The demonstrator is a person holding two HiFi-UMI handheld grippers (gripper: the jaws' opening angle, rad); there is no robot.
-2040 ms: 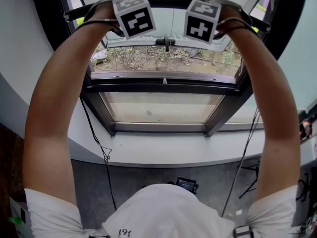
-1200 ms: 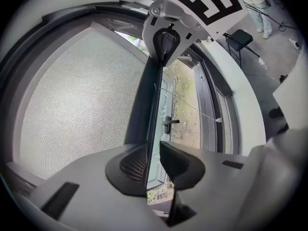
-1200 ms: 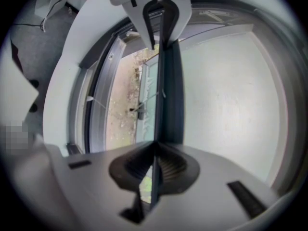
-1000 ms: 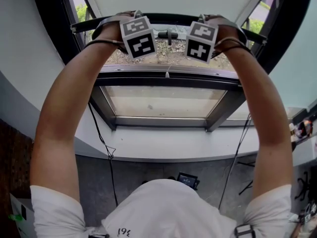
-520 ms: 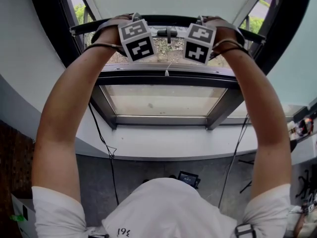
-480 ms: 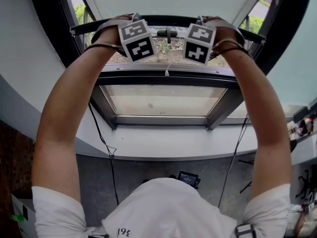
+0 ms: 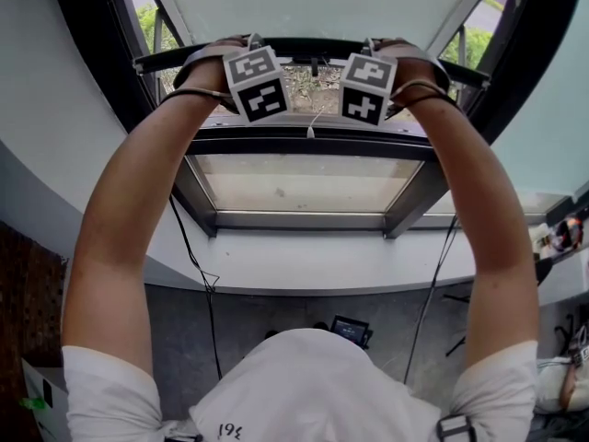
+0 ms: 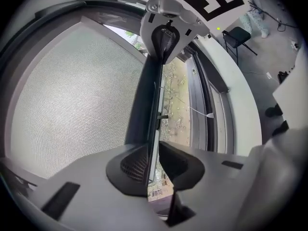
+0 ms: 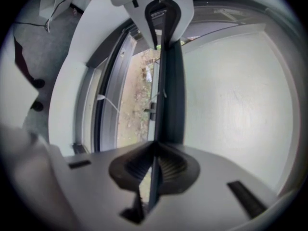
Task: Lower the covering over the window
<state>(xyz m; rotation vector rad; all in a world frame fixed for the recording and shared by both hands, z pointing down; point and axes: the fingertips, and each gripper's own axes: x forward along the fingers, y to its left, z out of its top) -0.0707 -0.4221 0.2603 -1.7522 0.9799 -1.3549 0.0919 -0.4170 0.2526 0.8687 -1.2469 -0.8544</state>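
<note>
Slippage looked the main risk: left gripper and right gripper were each clenched on the dark bottom bar of the roller blind, above the window's transom. The left bit only a thin lip, so uneven pulling could free it.

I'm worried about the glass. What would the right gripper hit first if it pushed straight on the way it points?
The blind's bottom bar, clamped in the right gripper; past that, probably the window, though depth is unclear.

Blind — fine woven mesh, matt; its bottom bar — smooth, dark.
</note>
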